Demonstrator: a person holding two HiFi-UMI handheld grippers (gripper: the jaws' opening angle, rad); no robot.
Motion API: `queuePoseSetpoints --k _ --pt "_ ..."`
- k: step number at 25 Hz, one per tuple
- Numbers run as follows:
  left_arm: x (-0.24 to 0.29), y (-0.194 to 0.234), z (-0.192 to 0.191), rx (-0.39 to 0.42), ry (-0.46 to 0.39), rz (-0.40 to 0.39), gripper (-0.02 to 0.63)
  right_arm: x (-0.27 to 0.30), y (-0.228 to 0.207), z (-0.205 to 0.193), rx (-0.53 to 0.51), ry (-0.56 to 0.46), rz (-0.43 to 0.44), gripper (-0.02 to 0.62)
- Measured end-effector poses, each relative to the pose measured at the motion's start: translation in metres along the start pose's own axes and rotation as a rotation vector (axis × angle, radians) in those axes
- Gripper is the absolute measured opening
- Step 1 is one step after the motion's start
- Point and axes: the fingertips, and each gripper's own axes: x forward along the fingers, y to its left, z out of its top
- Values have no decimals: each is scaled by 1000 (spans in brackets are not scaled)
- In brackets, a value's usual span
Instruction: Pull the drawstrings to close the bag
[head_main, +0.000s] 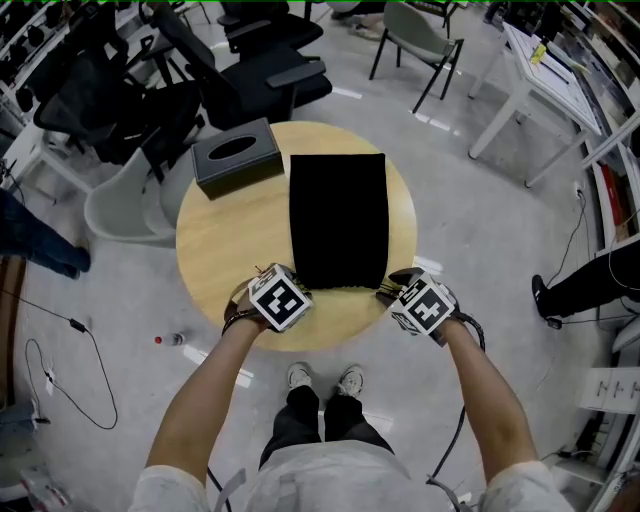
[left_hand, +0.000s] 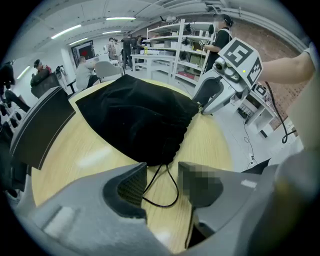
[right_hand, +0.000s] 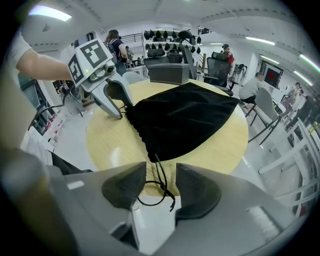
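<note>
A black drawstring bag (head_main: 337, 220) lies flat on the round wooden table (head_main: 230, 250), its gathered mouth at the near edge. My left gripper (head_main: 285, 292) is at the mouth's left corner and my right gripper (head_main: 405, 290) at its right corner. In the left gripper view the left gripper (left_hand: 162, 182) is open, and a loop of black drawstring (left_hand: 163, 206) lies between its jaws without being pinched. In the right gripper view the right gripper (right_hand: 160, 186) is also open, with the other drawstring (right_hand: 159, 170) running loose between its jaws. Each gripper view shows the bag (left_hand: 135, 117) (right_hand: 180, 120) just ahead.
A black tissue box (head_main: 237, 155) stands on the table's far left. Black office chairs (head_main: 250, 70) and a grey chair (head_main: 125, 205) crowd the far side. White tables (head_main: 550, 80) stand at the right. A small bottle (head_main: 170, 340) and cables lie on the floor.
</note>
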Motion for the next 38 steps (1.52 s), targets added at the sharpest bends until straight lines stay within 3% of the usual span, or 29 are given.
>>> queuePoseSetpoints --k 9,28,33,38 --pt "1 0 -3 -41 40 7 191 1 4 0 -21 2 17 152" --pt "-3 2 -3 -69 44 1 12 0 2 -2 -14 5 17 60" --pt "-2 4 -5 -102 19 -4 8 0 0 0 3 -6 -1 42" --pt "-2 4 -4 -74 -4 28 6 2 -1 0 22 -20 -17 18"
